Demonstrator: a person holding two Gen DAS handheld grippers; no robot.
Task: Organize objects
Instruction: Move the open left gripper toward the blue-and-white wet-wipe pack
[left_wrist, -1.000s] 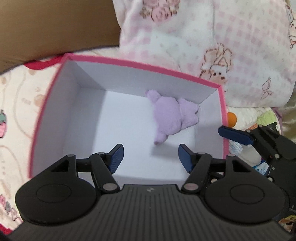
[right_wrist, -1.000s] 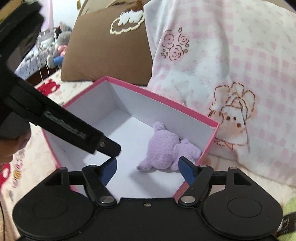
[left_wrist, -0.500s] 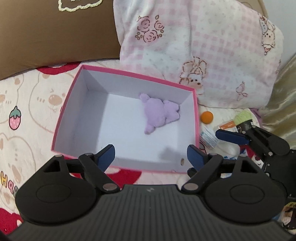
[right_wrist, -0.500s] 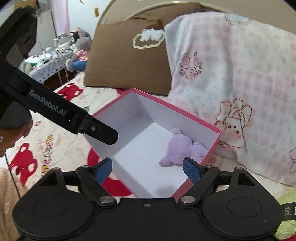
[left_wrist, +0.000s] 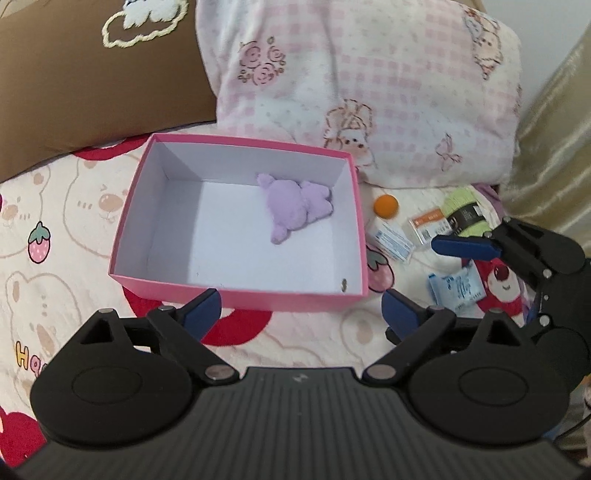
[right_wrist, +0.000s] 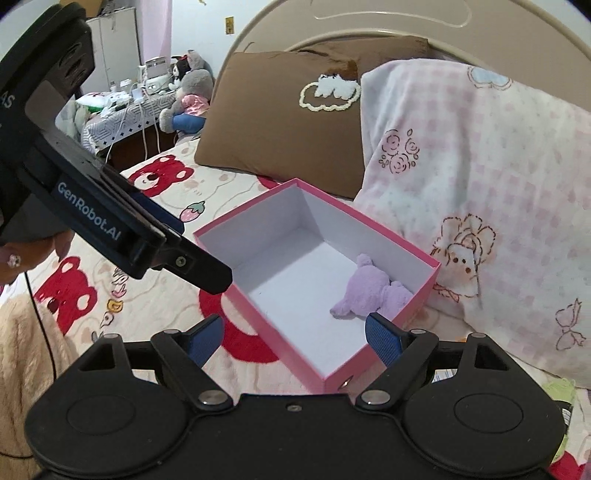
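One soft lilac plush toy (left_wrist: 297, 206) lies in my pink cardboard box (left_wrist: 236, 293); the orange ball (left_wrist: 385, 205), green yarn skein (left_wrist: 463, 211) and small packets wait beside it. My left gripper (left_wrist: 301, 308) and right gripper (right_wrist: 293, 338) both gape empty.

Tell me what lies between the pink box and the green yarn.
In the left wrist view: an orange ball and small packets between pink box and green yarn.

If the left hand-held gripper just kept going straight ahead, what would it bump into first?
Probably the near wall of the open pink cardboard box, straight ahead of the left hand-held gripper; depth is uncertain.
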